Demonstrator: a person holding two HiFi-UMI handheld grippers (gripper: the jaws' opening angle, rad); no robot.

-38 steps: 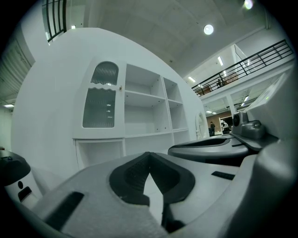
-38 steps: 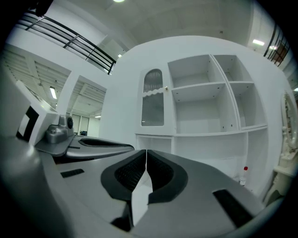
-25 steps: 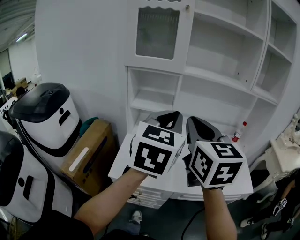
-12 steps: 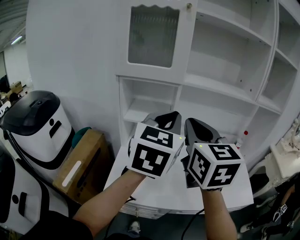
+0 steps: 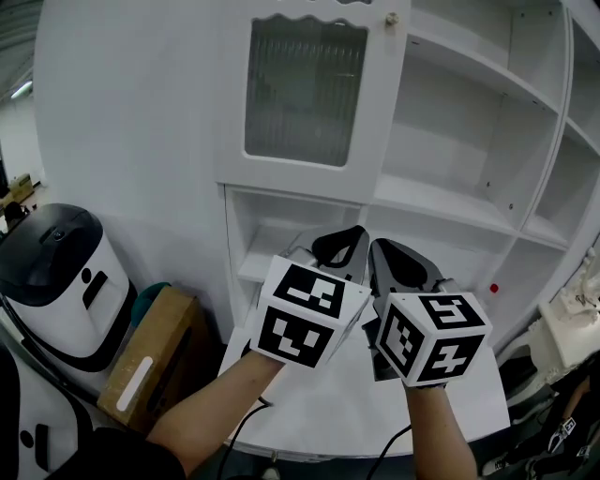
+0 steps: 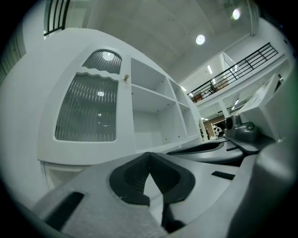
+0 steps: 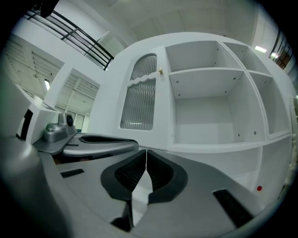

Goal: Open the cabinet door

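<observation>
Firstly, head view. White shelving unit filled the upper frame, its open compartments bare. Cabinet door, white with a ribbed glass pane, stood shut at the unit's left; a small knob sat at its top right corner. White surface ran along below the shelves. To the left, on the floor: a cardboard box and a white-and-black machine. A red-capped item showed low at the right, mostly hidden. Left tongs and right tongs were held side by side above the surface, well short of the door, touching nothing.

Secondly, left gripper view. Left tongs were closed, tips meeting, with nothing between them. The door and knob lay ahead and above, apart from the jaws. Ceiling lights and a black railing showed beyond.

Thirdly, right gripper view. Right tongs were likewise closed and empty. The door and knob stood ahead to the left, with open compartments to the right.

Change since one second earlier, head view: the door had come lower and larger in frame, the machines had slid down and left, and both tongs had kept their paired, closed pose.
</observation>
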